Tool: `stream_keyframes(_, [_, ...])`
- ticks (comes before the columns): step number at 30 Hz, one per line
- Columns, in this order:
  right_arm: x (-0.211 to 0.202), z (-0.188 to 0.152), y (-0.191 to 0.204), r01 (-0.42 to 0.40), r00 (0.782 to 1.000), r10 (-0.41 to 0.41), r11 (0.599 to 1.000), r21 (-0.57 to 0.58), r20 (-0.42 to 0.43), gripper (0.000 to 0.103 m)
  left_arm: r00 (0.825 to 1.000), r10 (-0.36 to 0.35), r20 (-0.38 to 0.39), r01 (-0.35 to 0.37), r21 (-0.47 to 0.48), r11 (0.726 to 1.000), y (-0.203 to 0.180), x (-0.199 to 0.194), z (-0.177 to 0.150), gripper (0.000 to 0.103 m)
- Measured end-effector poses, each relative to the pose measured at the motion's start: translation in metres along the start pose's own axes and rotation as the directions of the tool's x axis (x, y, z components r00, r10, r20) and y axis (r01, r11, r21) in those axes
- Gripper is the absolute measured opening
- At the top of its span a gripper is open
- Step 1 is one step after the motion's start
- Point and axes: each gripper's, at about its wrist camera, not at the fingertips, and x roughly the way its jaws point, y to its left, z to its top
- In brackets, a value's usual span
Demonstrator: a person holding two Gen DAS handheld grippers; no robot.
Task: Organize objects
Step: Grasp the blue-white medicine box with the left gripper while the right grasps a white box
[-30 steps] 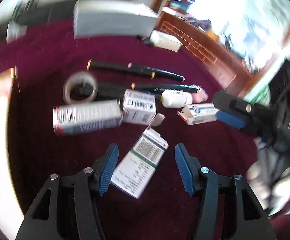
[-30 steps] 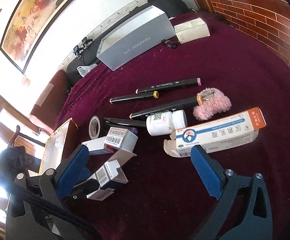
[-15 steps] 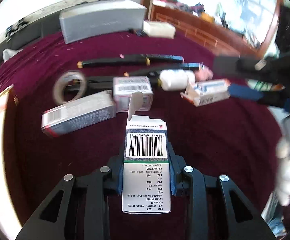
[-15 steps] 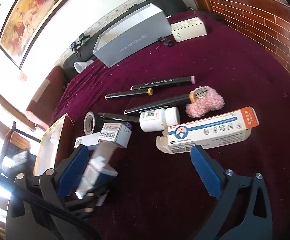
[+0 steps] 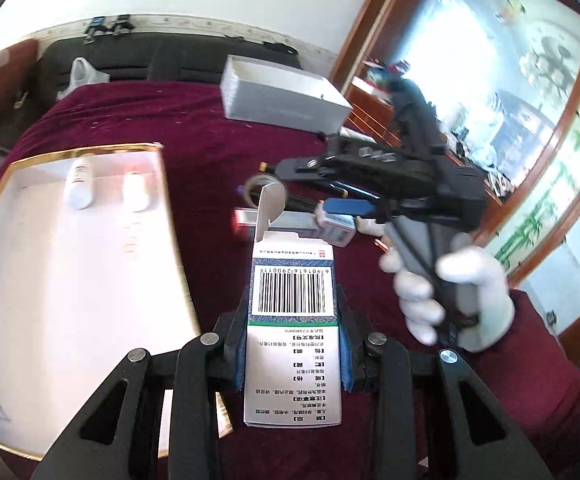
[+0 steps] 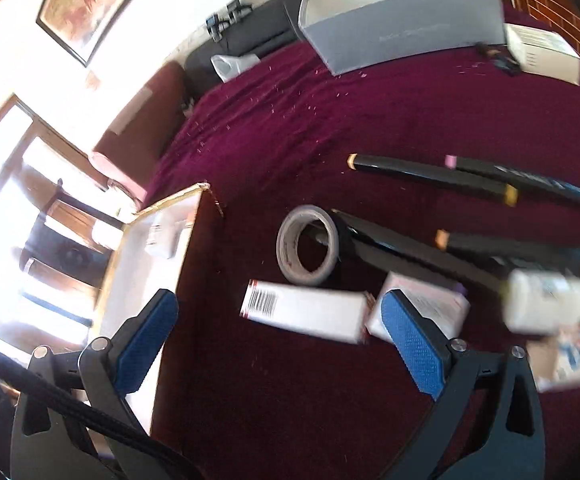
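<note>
Now the left gripper [image 5: 293, 344] is pinching a barcoded carton [image 5: 293, 336] between its pads, holding it above the maroon cloth [image 5: 210, 132], just right of the white tray [image 5: 50, 264]. Meanwhile the right gripper [image 6: 278, 344] is hanging spread wide, with another carton [image 6: 304, 312] lying between its fingers near the tape roll [image 6: 308, 245].

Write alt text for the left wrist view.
The left claw grips a white medicine box with a barcode, its flap open, above a maroon cloth. A gold-edged white tray lies to its left; a white-gloved hand holds the right claw ahead.
</note>
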Motion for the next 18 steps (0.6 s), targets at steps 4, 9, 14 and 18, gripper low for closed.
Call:
stream_keyframes(4, [0.018,-0.002,0.012,-0.002,0.996,0.0,1.0,-0.024,-0.085,0.102,1.0,0.002,0.013,-0.001,-0.039,0.999,0.016,-0.008,-0.001,0.029])
stream_keyframes(9, [0.018,-0.028,0.017,-0.155,0.96,0.153,0.988,0.012,-0.233,0.102,1.0,-0.009,0.016,0.01,-0.066,0.998,0.026,-0.009,-0.006,0.029])
stream_keyframes(14, [0.001,-0.023,0.017,0.024,0.993,-0.035,0.994,-0.104,-0.11,0.101,1.0,-0.026,0.006,0.027,-0.099,0.995,0.034,-0.008,-0.011,0.029])
stream_keyframes(18, [0.02,-0.021,0.025,0.096,0.99,-0.11,0.983,-0.158,-0.088,0.1,1.0,-0.024,0.004,0.024,-0.114,0.993,0.038,-0.005,-0.012,0.029])
